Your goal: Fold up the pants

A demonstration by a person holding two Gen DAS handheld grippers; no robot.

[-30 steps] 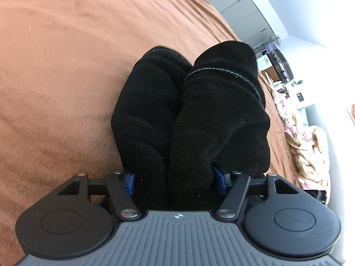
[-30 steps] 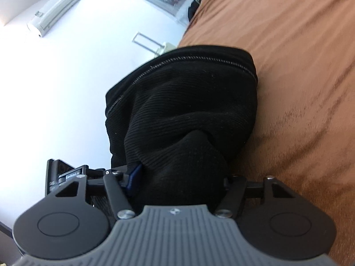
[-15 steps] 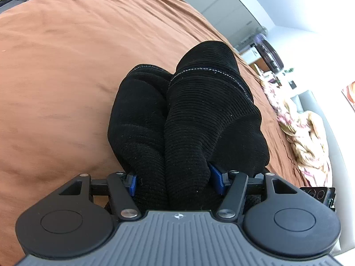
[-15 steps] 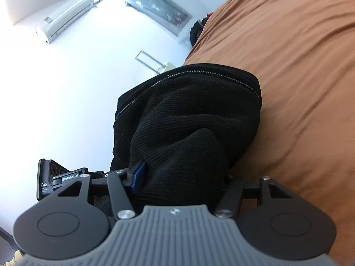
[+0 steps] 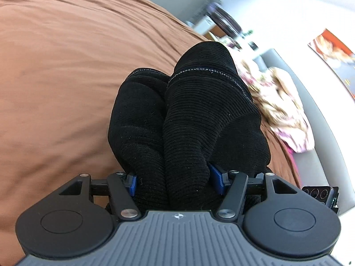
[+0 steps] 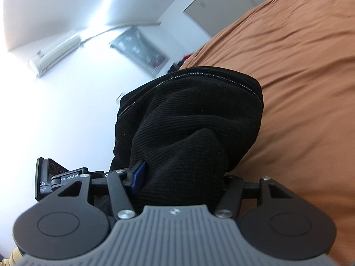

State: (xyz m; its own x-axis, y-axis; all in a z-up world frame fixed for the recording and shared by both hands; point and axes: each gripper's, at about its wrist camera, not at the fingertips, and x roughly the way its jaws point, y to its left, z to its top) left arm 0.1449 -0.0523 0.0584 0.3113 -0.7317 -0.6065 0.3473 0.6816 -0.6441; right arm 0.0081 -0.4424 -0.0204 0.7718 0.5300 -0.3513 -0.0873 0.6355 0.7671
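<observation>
The black ribbed pants (image 5: 190, 119) bulge up in two thick folds between the blue pads of my left gripper (image 5: 175, 180), which is shut on them over the brown bedspread (image 5: 66, 66). A stitched hem runs across the top of the right fold. In the right wrist view another bunch of the same black pants (image 6: 190, 128) fills my right gripper (image 6: 182, 177), shut on the cloth; only its left blue pad (image 6: 138, 175) shows, the other is buried in fabric. Both bunches hang lifted above the bed.
A floral blanket (image 5: 281, 106) lies on a grey sofa (image 5: 319, 146) to the right of the bed. The other gripper's camera block (image 6: 47, 178) shows at the left in the right wrist view. White wall with an air conditioner (image 6: 55, 54) lies beyond the bedspread (image 6: 306, 88).
Both grippers have risen and swept across the bed with the pants in their grip. More of the room and wall now shows behind the cloth; the background is motion-blurred.
</observation>
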